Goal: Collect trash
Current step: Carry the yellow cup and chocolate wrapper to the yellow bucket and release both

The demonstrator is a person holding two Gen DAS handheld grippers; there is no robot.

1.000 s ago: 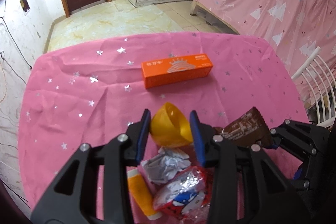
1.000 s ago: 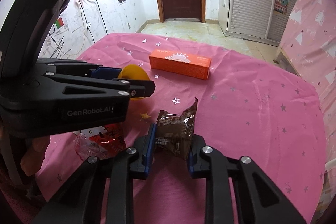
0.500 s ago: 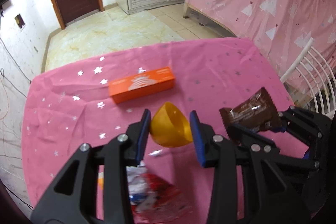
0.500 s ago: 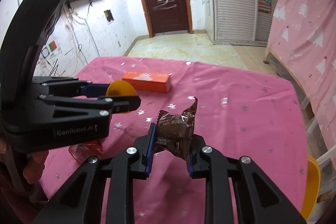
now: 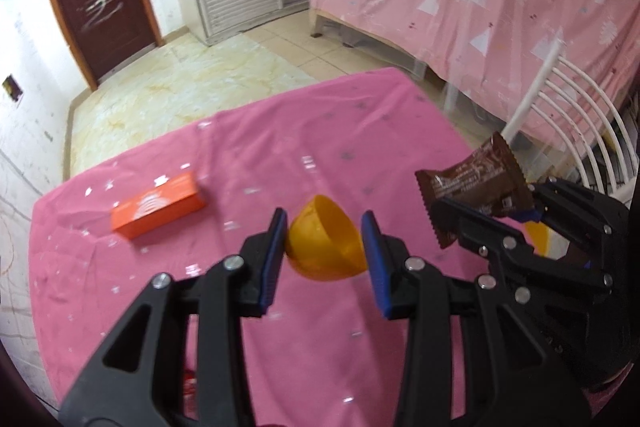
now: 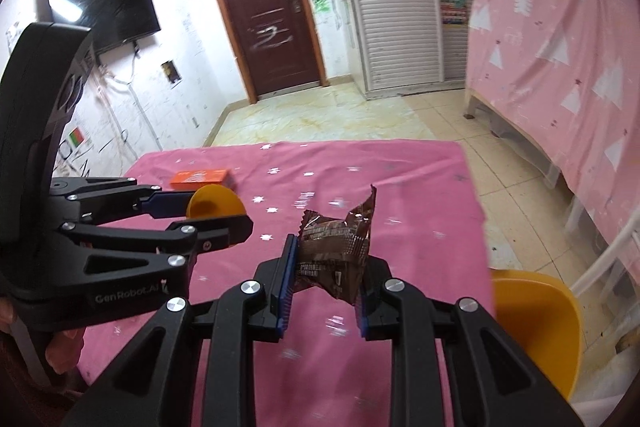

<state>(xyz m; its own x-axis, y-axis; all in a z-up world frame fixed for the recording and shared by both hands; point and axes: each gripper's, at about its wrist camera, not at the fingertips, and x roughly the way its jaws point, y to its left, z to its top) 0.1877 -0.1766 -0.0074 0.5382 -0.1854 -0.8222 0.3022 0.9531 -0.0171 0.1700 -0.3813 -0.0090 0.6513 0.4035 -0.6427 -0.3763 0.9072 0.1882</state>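
Both grippers we have lifted off the pink tablecloth (image 5: 280, 155) toward its right edge, left gripper (image 5: 324, 247) clamped on the yellow half-shell (image 5: 324, 247), right gripper (image 6: 324, 279) pinching the brown wrapper (image 6: 340, 247), so two pieces near the yellow bin (image 6: 536, 327), while the orange box (image 5: 158, 205) waits far left.

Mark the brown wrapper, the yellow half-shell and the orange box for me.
brown wrapper (image 6: 340, 251): right wrist view, middle of the crinkled front face.
yellow half-shell (image 5: 326, 245): left wrist view, its rounded outer side between the pads.
orange box (image 5: 158, 205): left wrist view, centre of the printed top face.
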